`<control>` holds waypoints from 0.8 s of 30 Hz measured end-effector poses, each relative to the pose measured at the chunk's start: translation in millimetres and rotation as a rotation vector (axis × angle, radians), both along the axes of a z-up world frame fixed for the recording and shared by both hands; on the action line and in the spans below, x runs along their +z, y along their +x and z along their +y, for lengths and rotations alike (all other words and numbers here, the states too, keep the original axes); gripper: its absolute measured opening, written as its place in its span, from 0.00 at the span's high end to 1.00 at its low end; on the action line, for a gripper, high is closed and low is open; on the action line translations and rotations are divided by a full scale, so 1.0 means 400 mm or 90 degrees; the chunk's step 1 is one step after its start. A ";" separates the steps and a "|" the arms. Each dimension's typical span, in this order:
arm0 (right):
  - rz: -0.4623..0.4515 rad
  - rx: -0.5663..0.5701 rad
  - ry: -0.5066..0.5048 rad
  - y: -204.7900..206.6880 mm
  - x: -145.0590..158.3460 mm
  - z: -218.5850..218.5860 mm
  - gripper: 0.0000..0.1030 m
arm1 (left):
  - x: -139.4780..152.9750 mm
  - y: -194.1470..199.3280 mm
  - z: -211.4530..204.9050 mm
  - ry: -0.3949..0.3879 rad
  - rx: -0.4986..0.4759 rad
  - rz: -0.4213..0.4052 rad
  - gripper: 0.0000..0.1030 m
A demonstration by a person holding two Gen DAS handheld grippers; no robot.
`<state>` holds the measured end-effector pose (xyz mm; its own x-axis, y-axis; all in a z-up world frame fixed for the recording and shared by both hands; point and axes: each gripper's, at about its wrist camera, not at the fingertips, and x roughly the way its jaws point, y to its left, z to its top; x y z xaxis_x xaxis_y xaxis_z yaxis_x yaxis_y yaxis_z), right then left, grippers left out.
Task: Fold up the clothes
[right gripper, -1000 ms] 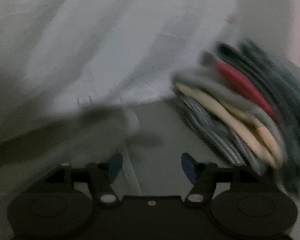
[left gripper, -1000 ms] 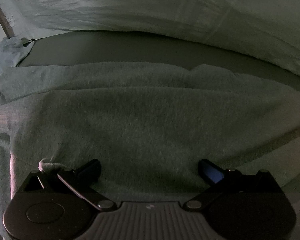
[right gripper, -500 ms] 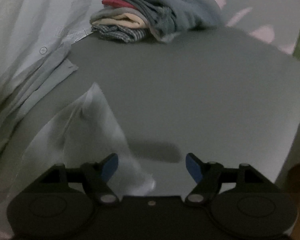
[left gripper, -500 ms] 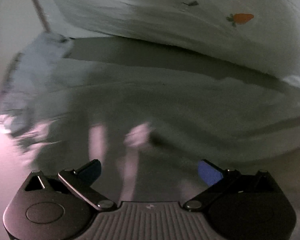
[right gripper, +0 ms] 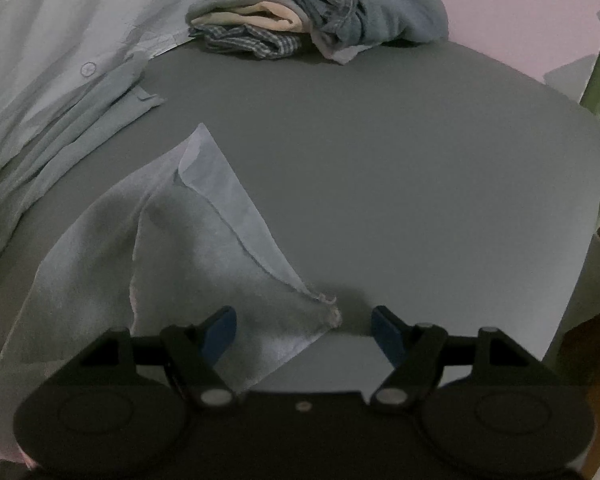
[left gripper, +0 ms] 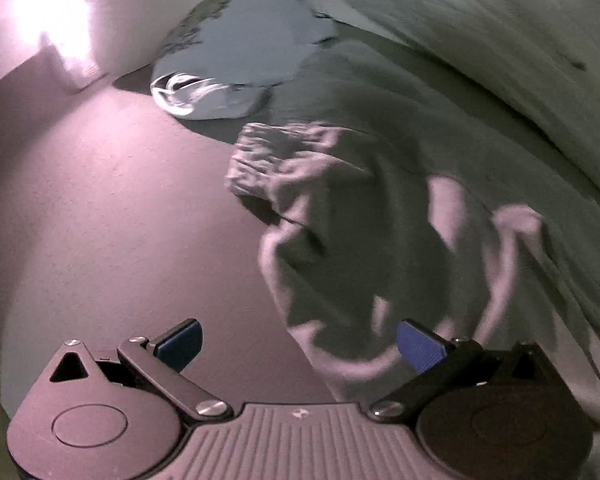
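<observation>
Left gripper (left gripper: 298,338) tilted down, jaws spread, nothing pinched; crumpled garment (left gripper: 380,216) ahead and right of the jaws, where flat cloth filled the view a second ago. Right gripper (right gripper: 304,330) tilted down, jaws spread, garment corner (right gripper: 204,248) lying loose between them; blur gone, stack (right gripper: 300,12) now far ahead.

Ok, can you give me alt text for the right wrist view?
The open right gripper hovers over a corner of pale grey garment on the grey table, gripping nothing. A stack of folded clothes sits at the far edge, a light shirt far left.
</observation>
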<state>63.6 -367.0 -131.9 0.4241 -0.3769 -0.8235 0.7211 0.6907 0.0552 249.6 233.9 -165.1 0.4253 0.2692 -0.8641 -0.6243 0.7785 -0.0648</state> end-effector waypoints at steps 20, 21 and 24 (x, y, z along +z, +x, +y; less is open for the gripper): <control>-0.223 -0.034 -0.161 -0.031 0.354 -0.063 1.00 | 0.272 0.091 0.156 0.138 0.203 -0.155 0.86; -0.225 -0.039 -0.179 -0.038 0.376 -0.064 1.00 | 0.296 0.072 0.157 0.143 0.205 -0.165 0.86; -0.242 -0.053 -0.189 -0.069 0.411 -0.076 1.00 | 0.305 0.015 0.156 0.160 0.206 -0.155 0.86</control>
